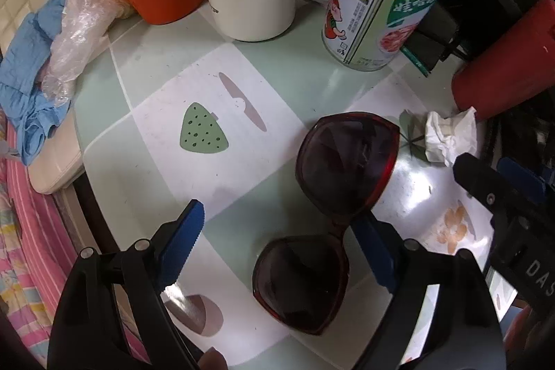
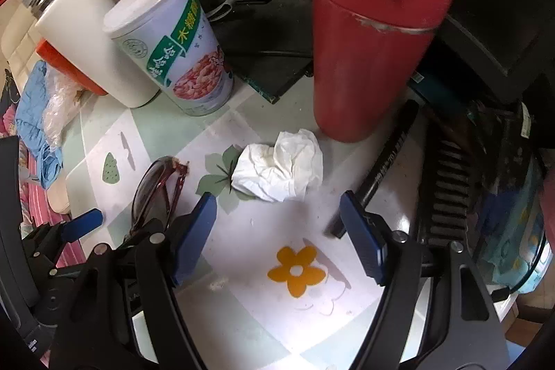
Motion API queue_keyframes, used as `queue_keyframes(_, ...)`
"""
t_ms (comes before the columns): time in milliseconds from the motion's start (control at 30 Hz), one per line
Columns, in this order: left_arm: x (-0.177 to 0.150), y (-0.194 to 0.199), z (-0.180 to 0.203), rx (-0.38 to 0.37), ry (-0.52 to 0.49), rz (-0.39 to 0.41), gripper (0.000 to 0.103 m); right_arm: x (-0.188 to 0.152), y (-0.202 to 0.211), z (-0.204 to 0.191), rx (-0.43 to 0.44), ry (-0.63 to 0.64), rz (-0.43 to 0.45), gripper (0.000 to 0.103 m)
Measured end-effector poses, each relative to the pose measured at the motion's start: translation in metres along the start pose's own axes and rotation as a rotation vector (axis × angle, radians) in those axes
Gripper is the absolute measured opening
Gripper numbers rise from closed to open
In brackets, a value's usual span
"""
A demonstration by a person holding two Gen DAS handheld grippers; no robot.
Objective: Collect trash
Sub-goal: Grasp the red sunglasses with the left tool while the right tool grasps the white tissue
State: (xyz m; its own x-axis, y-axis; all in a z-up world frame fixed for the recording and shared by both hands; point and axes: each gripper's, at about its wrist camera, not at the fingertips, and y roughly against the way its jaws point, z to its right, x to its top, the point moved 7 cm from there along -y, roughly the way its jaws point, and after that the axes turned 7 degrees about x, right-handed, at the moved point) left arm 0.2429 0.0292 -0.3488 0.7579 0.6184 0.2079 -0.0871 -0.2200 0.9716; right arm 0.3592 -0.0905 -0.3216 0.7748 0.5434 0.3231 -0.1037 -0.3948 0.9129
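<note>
Both tongs point down at the glass table [image 2: 249, 231] with its patterned cover. The left gripper [image 1: 281, 241] stands spread over the dark red plastic sunglasses [image 1: 333, 196]; its right finger is partly hidden behind their frame, so contact cannot be told. The right gripper [image 2: 281, 231] stands spread and empty, the crumpled white tissue [image 2: 281, 169] just ahead of its tips, near the tall red flip-top bottle [image 2: 374, 40]. The white printed can [image 2: 180, 51] stands cut off in the left view

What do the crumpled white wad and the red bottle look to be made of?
Crumpled white wad: thin tissue paper, matte, with soft irregular creases. Red bottle: probably moulded plastic, dull satin finish, with a hinged snap lid.
</note>
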Motion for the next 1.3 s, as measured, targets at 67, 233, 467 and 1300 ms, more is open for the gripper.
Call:
queue_keyframes(67,0.002,-0.005,0.0,-0.004,0.0,-0.006,0.083,0.002,-0.003,0.001,-0.001,-0.002,0.0,0.074)
queue_keyframes(233,0.005,-0.01,-0.001,-0.012,0.001,0.001,0.084,0.007,-0.011,0.002,-0.003,-0.005,-0.007,0.074)
queue_keyframes(467,0.015,-0.01,0.002,-0.021,0.001,0.018,0.084,0.009,-0.024,0.0,-0.006,-0.002,-0.014,0.072)
queue_keyframes(1300,0.007,0.011,0.006,-0.097,-0.024,0.045,0.026,0.0,-0.029,0.007,-0.025,-0.011,-0.013,0.021)
